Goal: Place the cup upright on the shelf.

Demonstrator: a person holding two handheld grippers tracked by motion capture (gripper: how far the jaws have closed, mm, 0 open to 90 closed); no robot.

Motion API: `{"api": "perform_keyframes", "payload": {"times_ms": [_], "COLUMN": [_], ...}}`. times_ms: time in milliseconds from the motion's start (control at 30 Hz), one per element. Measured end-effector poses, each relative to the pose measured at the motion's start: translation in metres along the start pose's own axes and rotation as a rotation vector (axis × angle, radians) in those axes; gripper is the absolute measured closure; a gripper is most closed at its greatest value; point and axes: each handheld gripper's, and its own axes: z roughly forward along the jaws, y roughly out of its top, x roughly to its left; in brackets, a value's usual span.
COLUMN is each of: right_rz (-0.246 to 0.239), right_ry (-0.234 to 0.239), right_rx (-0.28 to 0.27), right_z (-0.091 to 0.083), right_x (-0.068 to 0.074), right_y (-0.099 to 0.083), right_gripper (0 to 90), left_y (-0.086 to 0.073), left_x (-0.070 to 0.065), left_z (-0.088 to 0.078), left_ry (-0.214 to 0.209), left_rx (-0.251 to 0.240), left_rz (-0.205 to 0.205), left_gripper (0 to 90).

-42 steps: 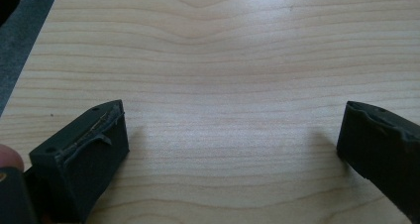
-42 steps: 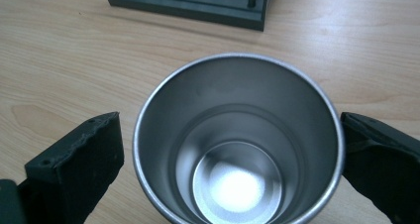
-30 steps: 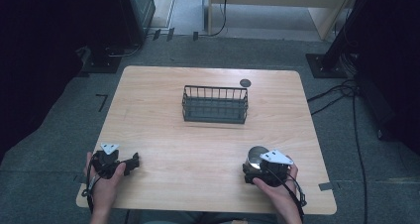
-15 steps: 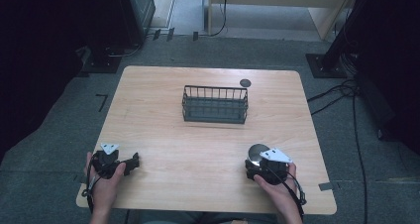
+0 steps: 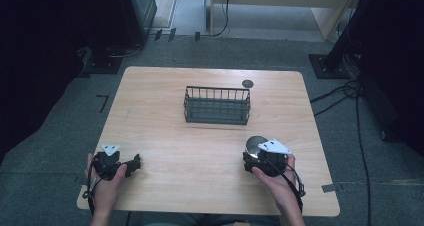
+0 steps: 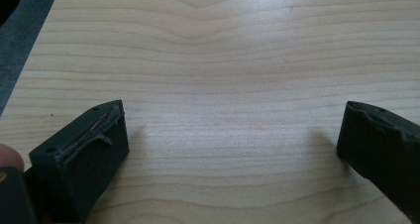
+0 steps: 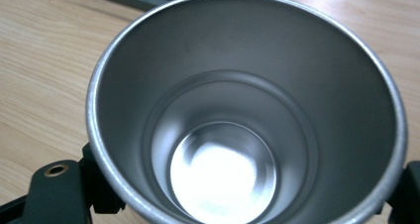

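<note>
- I work at a pale wooden table (image 5: 200,156) with rounded corners, standing on grey carpet; dark stands and loose cables lie around it, and a light cabinet stands beyond its far edge.
- A dark wire basket (image 5: 217,105) sits at the table's centre, toward twelve o'clock; a small dark disc (image 5: 247,83) lies just past it at one o'clock.
- My right claw (image 5: 256,153) is at five o'clock on the table and grips a steel cup (image 5: 256,145). In the right gripper view the cup (image 7: 247,110) stands mouth up with a black jaw pressed on either side of its wall; the inside is bare and shiny.
- My left claw (image 5: 131,164) rests at seven o'clock, and the left gripper view shows its jaws spread wide with only bare wood (image 6: 223,85) between them.
- A second ago my right claw's jaws stood wide around the cup; they have since clamped onto it.
- The cup now sits a touch farther from the near edge than before, in the same corner.
- My left claw, the basket and the disc have not moved.
</note>
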Motion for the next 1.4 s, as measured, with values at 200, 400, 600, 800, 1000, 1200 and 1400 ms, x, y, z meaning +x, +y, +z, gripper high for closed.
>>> {"api": "perform_keyframes", "payload": {"times_ms": [200, 400, 600, 800, 1000, 1200, 1400], "right_rz": [-0.008, -0.013, -0.014, -0.013, -0.011, -0.027, -0.041], "right_ry": [0.019, 0.036, 0.045, 0.054, 0.049, 0.046, 0.047], "right_rx": [-0.018, -0.038, -0.056, -0.066, -0.095, -0.14, -0.183], "right_z": [0.005, 0.012, 0.016, 0.02, 0.022, 0.023, 0.026], "right_x": [0.008, 0.017, 0.022, 0.024, 0.025, 0.029, 0.034], "right_y": [0.015, 0.03, 0.043, 0.052, 0.06, 0.068, 0.077], "right_gripper": [18.1, 18.2, 18.1, 18.1, 18.1, 18.2, 18.2], "left_y": [0.0, 0.0, 0.0, 0.0, 0.0, 0.0, 0.0], "left_x": [0.0, 0.0, 0.0, 0.0, 0.0, 0.0, 0.0], "left_z": [0.0, 0.0, 0.0, 0.0, 0.0, 0.0, 0.0], "left_ry": [0.0, 0.0, 0.0, 0.0, 0.0, 0.0, 0.0], "left_rx": [0.0, 0.0, 0.0, 0.0, 0.0, 0.0, -0.001], "left_rz": [0.0, 0.0, 0.0, 0.0, 0.0, 0.0, -0.001], "left_gripper": [0.0, 0.0, 0.0, 0.0, 0.0, 0.0, 0.0]}}
